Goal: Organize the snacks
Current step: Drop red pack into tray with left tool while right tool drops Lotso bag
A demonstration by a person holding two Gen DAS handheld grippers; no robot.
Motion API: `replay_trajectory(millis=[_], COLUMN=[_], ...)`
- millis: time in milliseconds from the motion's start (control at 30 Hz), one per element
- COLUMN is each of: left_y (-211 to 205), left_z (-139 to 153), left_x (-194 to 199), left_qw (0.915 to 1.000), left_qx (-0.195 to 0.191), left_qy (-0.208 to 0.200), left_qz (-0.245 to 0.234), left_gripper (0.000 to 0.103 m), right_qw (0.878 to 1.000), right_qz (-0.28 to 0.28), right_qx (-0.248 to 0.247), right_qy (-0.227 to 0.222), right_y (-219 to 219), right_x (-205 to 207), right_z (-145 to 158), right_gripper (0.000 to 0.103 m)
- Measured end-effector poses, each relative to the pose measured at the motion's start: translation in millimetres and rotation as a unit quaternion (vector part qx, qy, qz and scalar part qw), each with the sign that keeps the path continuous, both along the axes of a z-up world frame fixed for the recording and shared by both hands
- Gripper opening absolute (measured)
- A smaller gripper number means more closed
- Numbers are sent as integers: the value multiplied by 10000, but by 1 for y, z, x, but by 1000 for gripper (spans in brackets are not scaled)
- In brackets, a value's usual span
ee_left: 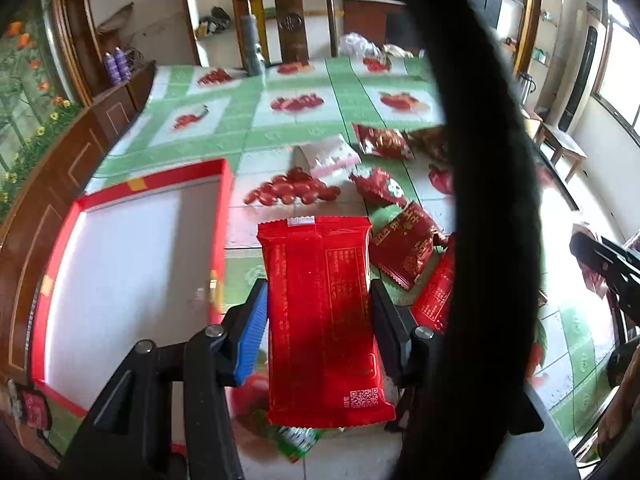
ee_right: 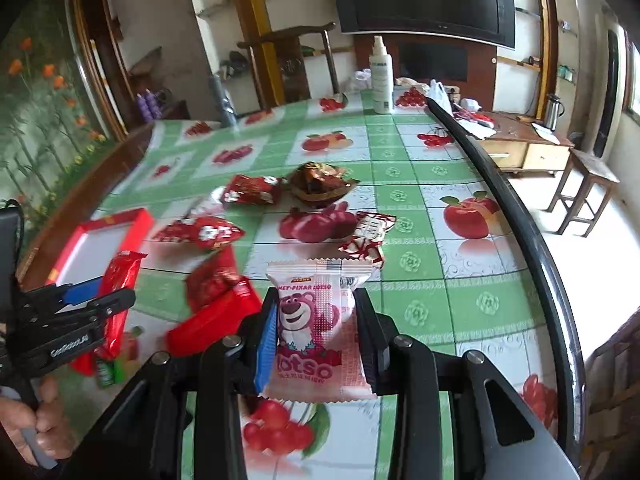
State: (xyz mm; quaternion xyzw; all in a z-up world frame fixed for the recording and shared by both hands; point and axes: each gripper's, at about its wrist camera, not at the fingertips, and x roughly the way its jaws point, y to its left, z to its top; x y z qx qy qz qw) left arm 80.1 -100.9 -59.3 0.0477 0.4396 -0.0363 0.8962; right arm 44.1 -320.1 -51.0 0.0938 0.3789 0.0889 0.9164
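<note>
My left gripper (ee_left: 318,300) is shut on a long red snack packet (ee_left: 320,320), held above the table just right of the red-rimmed box (ee_left: 224,200) with its white floor. My right gripper (ee_right: 316,320) is shut on a pink Lotso bear packet (ee_right: 316,332), held above the green fruit-print tablecloth (ee_right: 440,184). In the right wrist view the left gripper (ee_right: 100,300) with its red packet (ee_right: 120,280) is at the left, next to the box (ee_right: 140,216). Several red packets (ee_left: 404,252) lie loose on the table.
A brown wrapped snack (ee_right: 320,184) and a red-white packet (ee_right: 368,236) lie mid-table. A white spray bottle (ee_right: 380,76) stands at the far edge. A green packet (ee_left: 296,440) lies under my left gripper. A black cable (ee_left: 480,200) crosses the left view. A wooden chair (ee_left: 292,20) stands behind.
</note>
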Motion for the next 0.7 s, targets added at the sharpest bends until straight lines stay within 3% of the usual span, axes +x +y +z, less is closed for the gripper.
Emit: replay_trajectory(millis=[267,700], left_y=[12,33], left_z=[25,31], left_x=[-22,-39], left_qw=[9986,9975], left_qx=[155,67], left_qy=[-402,-481], left_qz=[291,515], left_gripper=[51,51], right_qw=[9961,9952], right_qz=[339,553], right_qx=[800,790], right_qy=[-166,-138], right_y=[-1,20], right_x=[-24,-37], right_z=[7,8], right_gripper=[35,35])
